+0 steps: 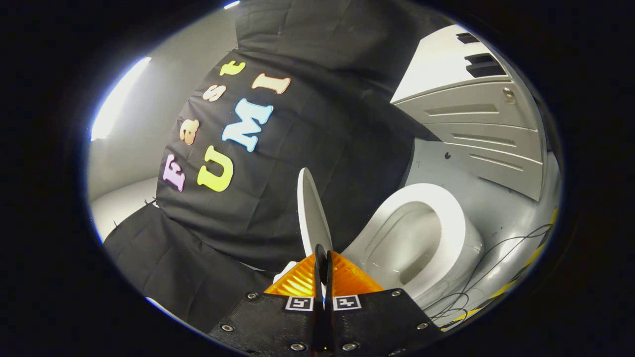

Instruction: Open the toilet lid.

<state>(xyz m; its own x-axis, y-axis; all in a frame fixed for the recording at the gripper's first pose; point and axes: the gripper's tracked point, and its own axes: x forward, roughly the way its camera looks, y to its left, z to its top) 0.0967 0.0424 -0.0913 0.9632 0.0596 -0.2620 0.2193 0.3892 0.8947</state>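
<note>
The white toilet lid (311, 213) stands raised and nearly upright, seen edge-on against the black cloth wall. Its lower edge runs down between my fingers. My gripper (323, 265) is shut on that edge, with both fingers pressed close on either side of the thin lid. To the right of the lid the white toilet seat (454, 218) lies flat over the open bowl (407, 248), whose inside is in plain sight.
The black cloth wall (297, 148) hangs close behind the lid. A grey panelled wall (491, 134) stands beyond the toilet. Thin black cables (491, 267) and a yellow strip (526, 270) lie on the grey floor (491, 198) beside the bowl.
</note>
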